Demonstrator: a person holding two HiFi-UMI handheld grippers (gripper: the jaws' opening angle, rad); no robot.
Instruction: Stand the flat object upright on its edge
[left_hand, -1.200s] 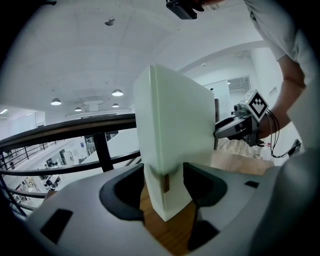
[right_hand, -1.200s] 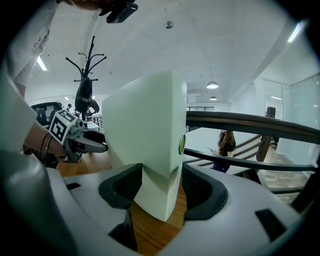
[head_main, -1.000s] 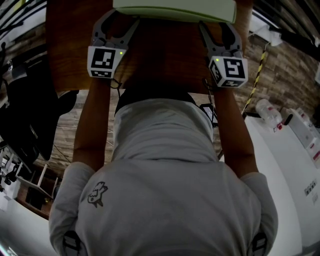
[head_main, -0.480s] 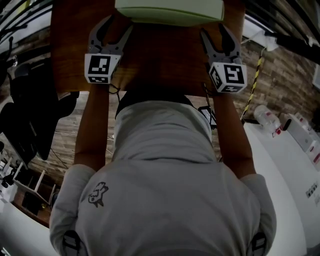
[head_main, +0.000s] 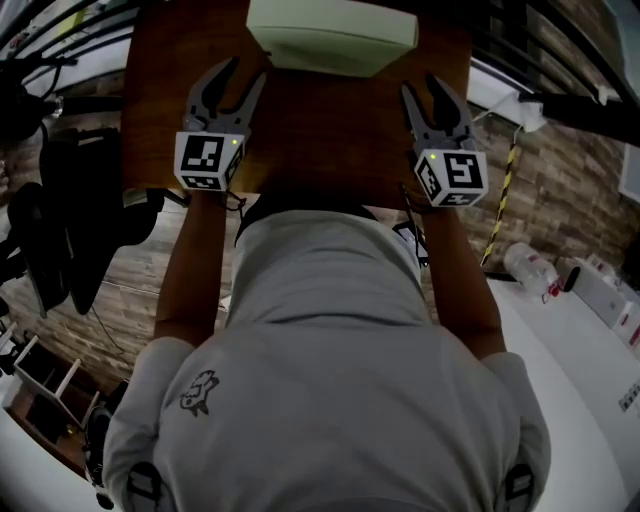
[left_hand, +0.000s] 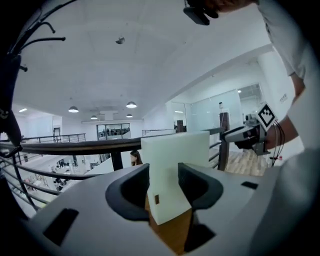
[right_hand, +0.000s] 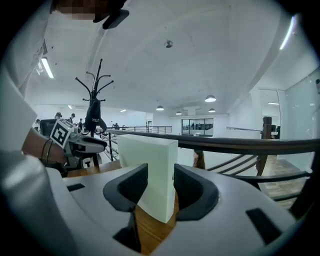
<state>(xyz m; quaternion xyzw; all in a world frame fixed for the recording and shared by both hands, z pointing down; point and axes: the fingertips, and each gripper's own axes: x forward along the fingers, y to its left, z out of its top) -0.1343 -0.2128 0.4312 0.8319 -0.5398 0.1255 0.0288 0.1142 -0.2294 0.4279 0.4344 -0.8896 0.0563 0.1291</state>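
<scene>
Head view: pale flat block (head_main: 332, 38) up on its edge at the far side of the brown bench (head_main: 320, 130). Left tongs (head_main: 248, 70) near one end of it, right tongs (head_main: 422, 85) near the other, with no touch from either. Both let go, jaws apart, just now closing a little on nothing at all.

Left gripper view: block (left_hand: 172, 170) straight ahead, past the jaw tips, standing tall with its bottom edge down on the wood. Nothing held between the jaws, only a look through the gap at the block further off.

Right gripper view: same block (right_hand: 150, 170) ahead, upright, a thin side and a wide face both showing. Jaws loose here too, pressing on nothing.

Step in hand, at a guess: standing-up part seemingly done, now a check for a block steady all by itself. Next move, most likely: easing both tongs away slow and straight, with no bump to either end. A thin block on a thin edge, so easy to tip. Best to keep close for a quick catch in case of a wobble.
</scene>
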